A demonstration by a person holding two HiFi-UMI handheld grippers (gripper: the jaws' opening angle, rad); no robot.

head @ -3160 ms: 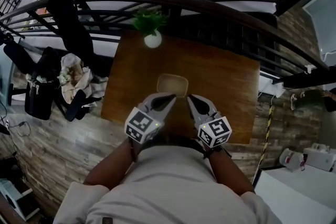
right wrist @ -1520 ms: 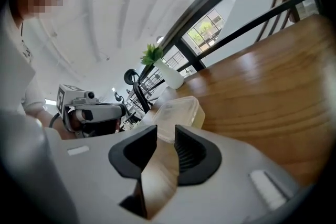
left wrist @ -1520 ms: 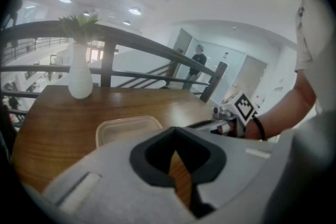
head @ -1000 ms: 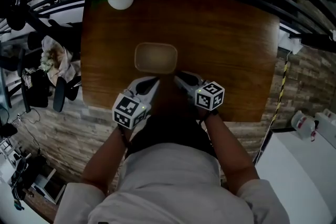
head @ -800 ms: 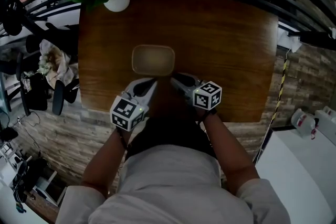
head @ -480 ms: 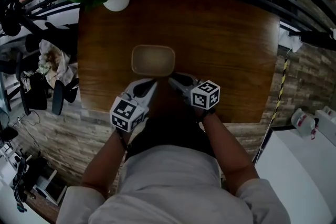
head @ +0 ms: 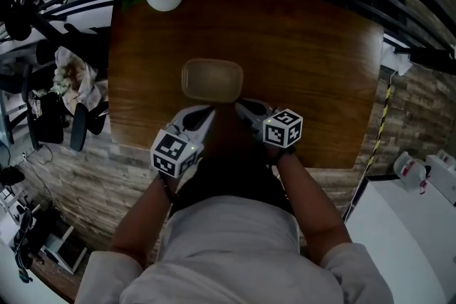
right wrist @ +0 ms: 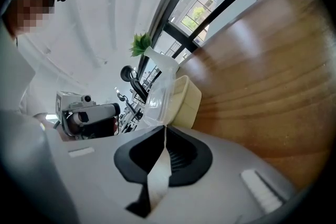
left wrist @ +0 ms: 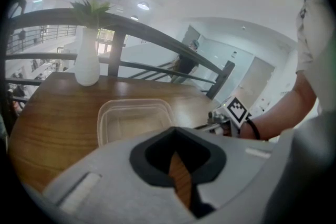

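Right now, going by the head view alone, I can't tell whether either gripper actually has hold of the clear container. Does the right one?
Observer: Yes. In the right gripper view, the right gripper has its jaws closed on the thin, clear near edge of the container.
Reviewer: And the left one?
Observer: The left gripper holds nothing. Its jaws stand slightly apart, only the table shows through the gap, and the container lies just beyond them.
Reviewer: Is anyone else about?
Observer: The left gripper view shows a person standing beyond the railing, behind the table.
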